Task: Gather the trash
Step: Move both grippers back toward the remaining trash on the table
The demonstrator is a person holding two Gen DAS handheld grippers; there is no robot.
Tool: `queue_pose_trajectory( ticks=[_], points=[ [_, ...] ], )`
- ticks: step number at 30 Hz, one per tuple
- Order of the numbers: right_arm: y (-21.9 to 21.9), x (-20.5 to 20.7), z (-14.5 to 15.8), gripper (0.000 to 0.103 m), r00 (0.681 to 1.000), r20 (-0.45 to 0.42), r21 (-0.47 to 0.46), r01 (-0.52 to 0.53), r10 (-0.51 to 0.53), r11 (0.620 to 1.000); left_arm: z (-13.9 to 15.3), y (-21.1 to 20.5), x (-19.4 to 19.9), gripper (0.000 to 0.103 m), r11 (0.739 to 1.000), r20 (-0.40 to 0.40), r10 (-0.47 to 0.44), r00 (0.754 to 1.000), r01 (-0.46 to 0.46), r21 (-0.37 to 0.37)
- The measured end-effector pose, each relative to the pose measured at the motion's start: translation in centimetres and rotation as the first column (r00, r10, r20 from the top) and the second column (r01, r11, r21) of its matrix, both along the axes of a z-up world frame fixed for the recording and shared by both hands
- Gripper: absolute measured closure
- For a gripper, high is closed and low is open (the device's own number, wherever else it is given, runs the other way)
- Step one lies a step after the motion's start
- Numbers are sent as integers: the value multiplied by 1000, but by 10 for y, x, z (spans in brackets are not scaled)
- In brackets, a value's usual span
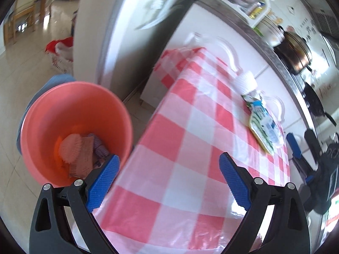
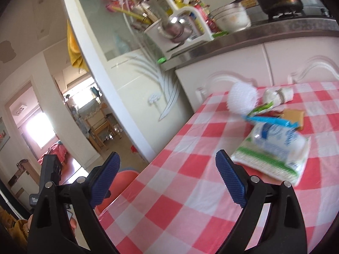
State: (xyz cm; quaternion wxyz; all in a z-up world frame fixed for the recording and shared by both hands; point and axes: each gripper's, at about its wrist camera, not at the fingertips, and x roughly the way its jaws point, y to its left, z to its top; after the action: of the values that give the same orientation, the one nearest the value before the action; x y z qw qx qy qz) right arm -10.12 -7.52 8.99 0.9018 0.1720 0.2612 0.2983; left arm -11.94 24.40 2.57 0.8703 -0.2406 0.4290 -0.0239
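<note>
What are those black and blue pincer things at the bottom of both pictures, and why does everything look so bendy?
They are grabbing tools, one in each of a person's hands. Each carries a small wide-angle camera, which bends the picture. One picture looks along the left gripper, the other along the right gripper. Both are open and hold nothing.

The table has a red-and-white checked cloth. On it lies trash: a white and green packet, a white frilly paper cup, a blue clip and some small scraps. Beside the table, lower down, is a pink bucket with some trash already inside.

Wrappers (image 2: 273, 148) on table; bin (image 1: 74, 131) part-filled
</note>
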Motion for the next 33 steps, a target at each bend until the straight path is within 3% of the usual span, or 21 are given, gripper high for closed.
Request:
queue_pose_trajectory(
  ticks=[6,11,15,25,33],
  points=[
    [-59,6,9,11,991,36,30,124,-125,992,10,-37,7,9,996,18,-86,996,86,30],
    [-108,17,2,11,978,-13,83,209,-209,974,13,-67,13,9,988,0,-147,989,146,56],
    [-136,27,-6,11,967,-51,73,252,-248,965,14,-86,15,9,981,-17,-181,983,182,68],
    [-159,52,-30,11,959,-118,-10,258,-257,966,18,-129,26,9,956,-43,-272,961,275,98],
    [-177,59,-53,11,945,-187,61,285,-269,957,41,-158,66,9,938,36,-312,949,302,172]
  ],
)
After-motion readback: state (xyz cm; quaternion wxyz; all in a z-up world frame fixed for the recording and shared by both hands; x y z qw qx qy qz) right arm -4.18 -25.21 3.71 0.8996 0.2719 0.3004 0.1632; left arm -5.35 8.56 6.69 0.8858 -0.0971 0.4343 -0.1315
